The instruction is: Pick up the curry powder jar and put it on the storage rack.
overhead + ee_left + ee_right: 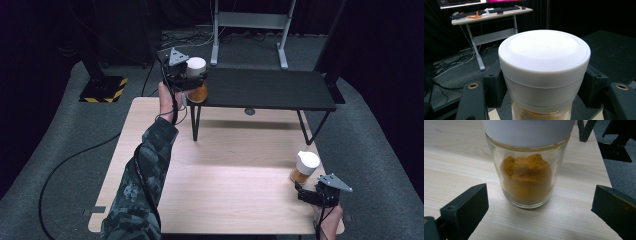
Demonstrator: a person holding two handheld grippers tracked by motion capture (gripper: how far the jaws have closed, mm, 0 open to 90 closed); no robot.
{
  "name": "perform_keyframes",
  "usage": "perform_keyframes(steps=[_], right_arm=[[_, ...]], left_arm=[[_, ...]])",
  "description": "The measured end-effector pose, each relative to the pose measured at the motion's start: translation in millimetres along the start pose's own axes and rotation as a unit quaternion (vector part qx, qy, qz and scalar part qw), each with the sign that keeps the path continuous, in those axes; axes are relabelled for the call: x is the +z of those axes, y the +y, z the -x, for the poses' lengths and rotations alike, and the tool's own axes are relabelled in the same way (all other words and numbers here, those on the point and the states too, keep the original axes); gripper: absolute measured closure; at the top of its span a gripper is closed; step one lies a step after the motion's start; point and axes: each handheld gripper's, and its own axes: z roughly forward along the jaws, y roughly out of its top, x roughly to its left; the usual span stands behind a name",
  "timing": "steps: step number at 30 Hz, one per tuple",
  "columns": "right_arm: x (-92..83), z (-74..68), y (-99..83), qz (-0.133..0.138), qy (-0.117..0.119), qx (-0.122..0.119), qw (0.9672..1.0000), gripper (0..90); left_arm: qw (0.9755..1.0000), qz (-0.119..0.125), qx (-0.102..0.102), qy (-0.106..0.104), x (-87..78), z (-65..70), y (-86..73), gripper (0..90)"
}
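Observation:
My left gripper (192, 80) is shut on a glass jar (197, 75) with a white lid and orange powder, held at the left end of the black shelf (270, 90). In the left gripper view the jar's white lid (544, 60) sits between the two black pads (495, 87), which press on its sides. A second jar of orange powder (304, 167) with a white lid stands on the wooden table (220, 175) at the right. My right gripper (306, 192) stands open just in front of that jar (527, 177), its jaws wide apart and clear of the glass.
The black shelf stands on thin legs across the far half of the table. A cable (65, 165) trails off the table's left side over the grey floor. A desk with keyboards (489, 13) stands beyond the table.

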Motion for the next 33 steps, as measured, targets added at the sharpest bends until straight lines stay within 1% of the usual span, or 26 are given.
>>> perform_keyframes(steps=[4,11,15,22,27,29,30,32,33], right_arm=[[-0.1,-0.3,-0.1,0.000,-0.001,0.001,1.0000,0.0],[-0.3,0.1,-0.4,0.001,0.000,0.002,1.0000,0.0],[-0.3,-0.1,-0.5,0.001,0.000,0.001,1.0000,0.0],[-0.3,-0.3,-0.6,0.002,0.000,0.000,1.0000,0.0],[-0.3,-0.2,-0.7,0.002,0.000,0.001,1.0000,0.0],[-0.4,-0.2,-0.7,0.002,0.000,0.000,1.0000,0.0],[-0.3,-0.1,-0.7,0.002,0.000,0.000,1.0000,0.0],[-0.4,-0.1,-0.7,0.002,0.000,0.000,1.0000,0.0],[-0.3,0.1,-0.6,0.002,0.000,0.000,1.0000,0.0]], left_arm=[[1.0000,-0.001,0.004,-0.001,-0.3,-0.4,0.6,33.2],[1.0000,-0.001,0.005,0.001,-0.2,0.3,0.6,33.1],[0.9999,-0.007,0.010,0.007,0.0,3.3,3.7,32.9],[0.9996,-0.021,0.017,0.005,-0.6,2.6,10.8,32.9],[0.9992,-0.030,0.025,0.010,-0.6,5.1,15.8,32.5],[0.9988,-0.037,0.029,0.012,-0.4,6.0,19.3,31.7],[0.9982,-0.046,0.035,0.016,-0.1,7.8,23.2,29.8],[0.9962,-0.068,0.049,0.025,0.6,12.1,31.7,23.1],[0.9952,-0.078,0.053,0.025,0.6,12.8,35.4,20.8]])
